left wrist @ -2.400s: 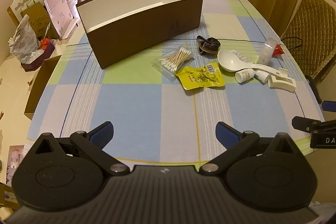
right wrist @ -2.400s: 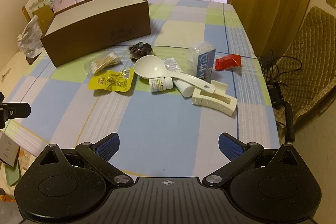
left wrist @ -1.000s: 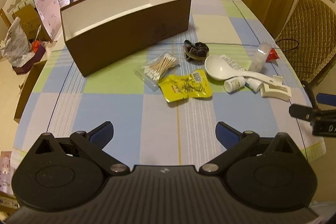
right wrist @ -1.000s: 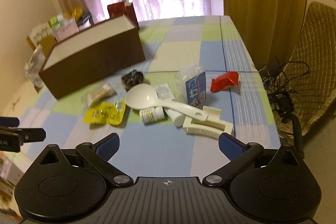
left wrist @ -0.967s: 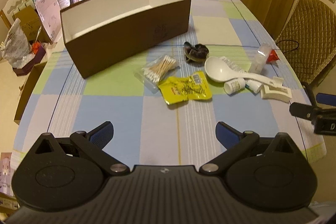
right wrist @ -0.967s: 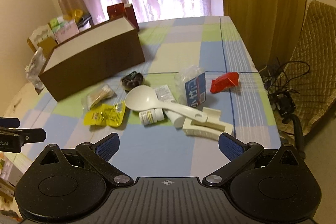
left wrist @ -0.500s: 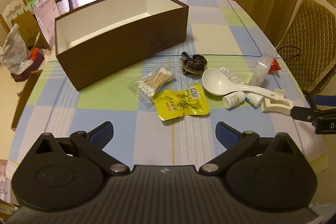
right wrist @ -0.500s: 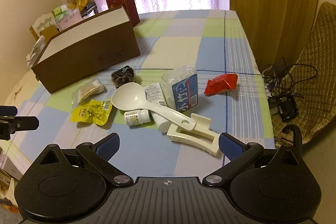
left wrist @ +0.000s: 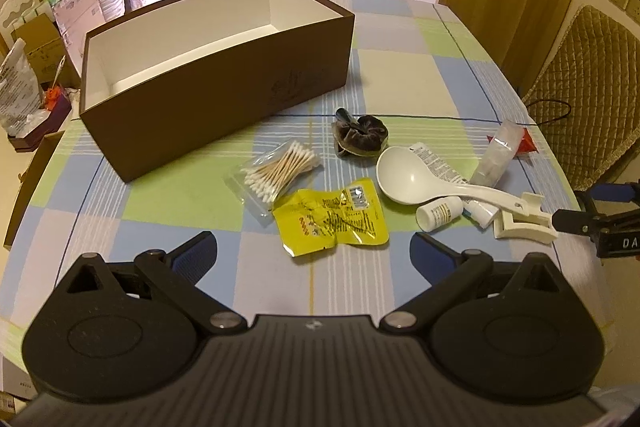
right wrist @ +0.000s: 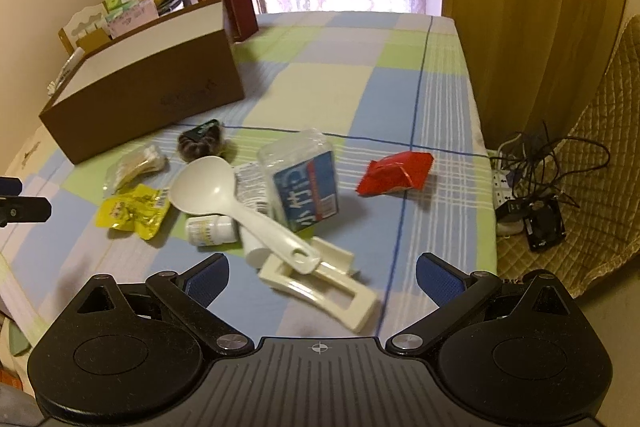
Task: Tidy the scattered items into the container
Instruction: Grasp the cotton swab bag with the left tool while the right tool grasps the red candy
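A brown box (left wrist: 224, 83) with a white inside stands open at the back left of the checked tablecloth; it also shows in the right wrist view (right wrist: 152, 95). In front of it lie a bag of cotton swabs (left wrist: 280, 171), a yellow packet (left wrist: 332, 221), a dark scrunchie (left wrist: 362, 137), a white spoon (right wrist: 236, 203), a small white bottle (right wrist: 210, 229), a white hair claw (right wrist: 320, 287), a clear tub with a blue label (right wrist: 304, 179) and a red packet (right wrist: 396, 173). My left gripper (left wrist: 314, 253) is open just short of the yellow packet. My right gripper (right wrist: 322, 273) is open over the hair claw.
Red cartons (right wrist: 228, 1) stand behind the box. Boxes and bags (left wrist: 36, 67) crowd the area left of the table. A quilted chair (left wrist: 588, 95) and a tangle of cables (right wrist: 532, 195) sit to the right. The table's right edge (right wrist: 480, 147) is close to the red packet.
Both grippers have moved forward and lower toward the items. The right one now hangs over the hair claw; the left one has closed in on the yellow packet. Both stay open.
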